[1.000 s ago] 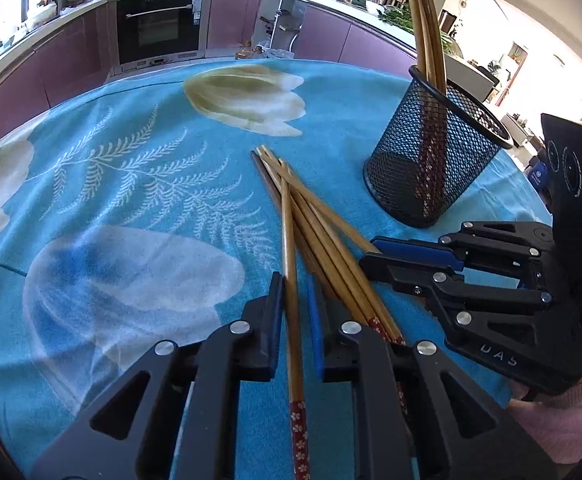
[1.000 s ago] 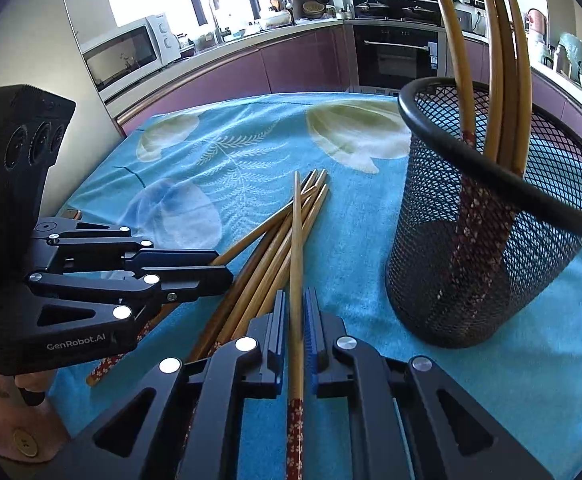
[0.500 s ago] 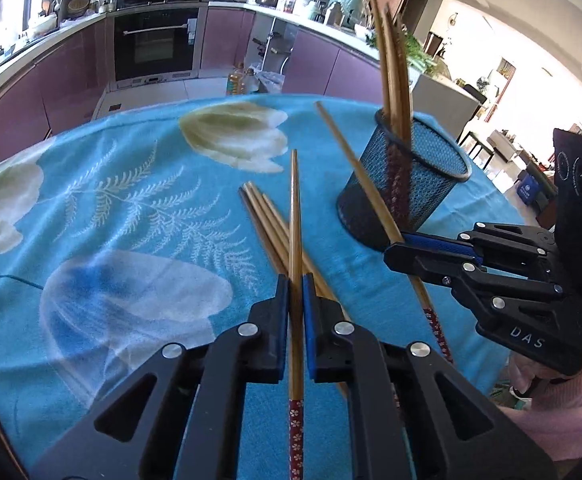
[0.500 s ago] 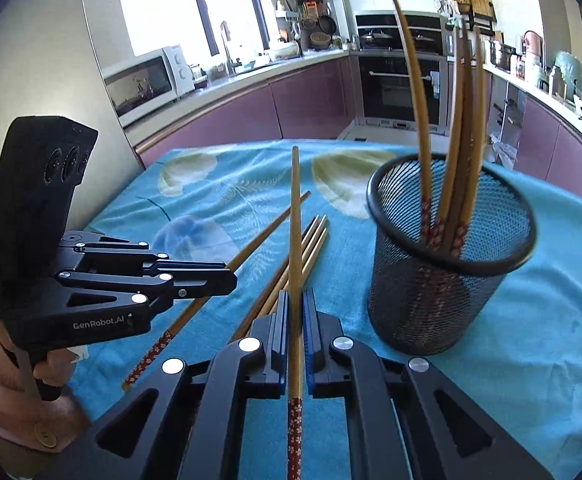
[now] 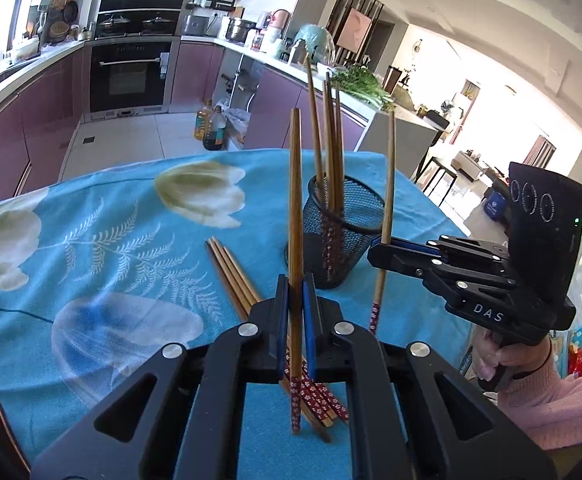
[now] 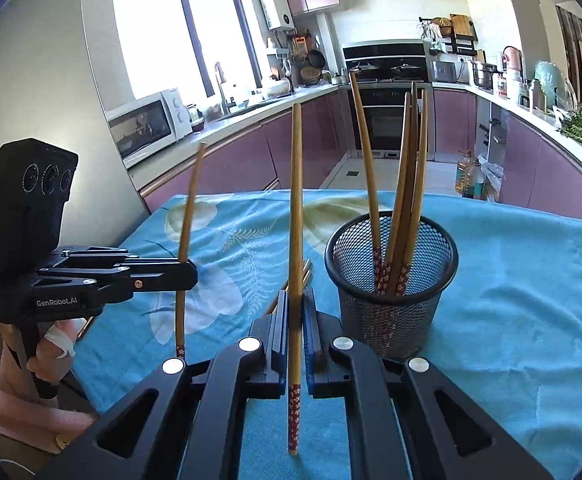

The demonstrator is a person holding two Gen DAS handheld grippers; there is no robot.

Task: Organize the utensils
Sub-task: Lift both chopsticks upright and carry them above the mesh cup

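Note:
My left gripper [image 5: 295,292] is shut on a bamboo chopstick [image 5: 295,208] that stands steeply up, its red flowered end hanging below the jaws. My right gripper [image 6: 297,308] is shut on another chopstick [image 6: 295,200] in the same way. Each gripper also shows in the other view: the right gripper [image 5: 375,250] beside the cup, the left gripper [image 6: 193,274] to the left. A black mesh cup [image 6: 391,312] holds several upright chopsticks [image 6: 407,184]. More loose chopsticks [image 5: 231,276] lie on the cloth below my left gripper.
A blue flowered tablecloth [image 5: 91,240] covers the table; its far edge [image 6: 491,204] drops toward the kitchen floor. Purple cabinets, an oven and counters ring the room. A hand in a pink sleeve [image 5: 531,396] holds the right gripper's handle.
Both grippers have risen off the cloth, each carrying one chopstick out of the pile. The held sticks now tilt much more upright, and the cup sits farther below and ahead.

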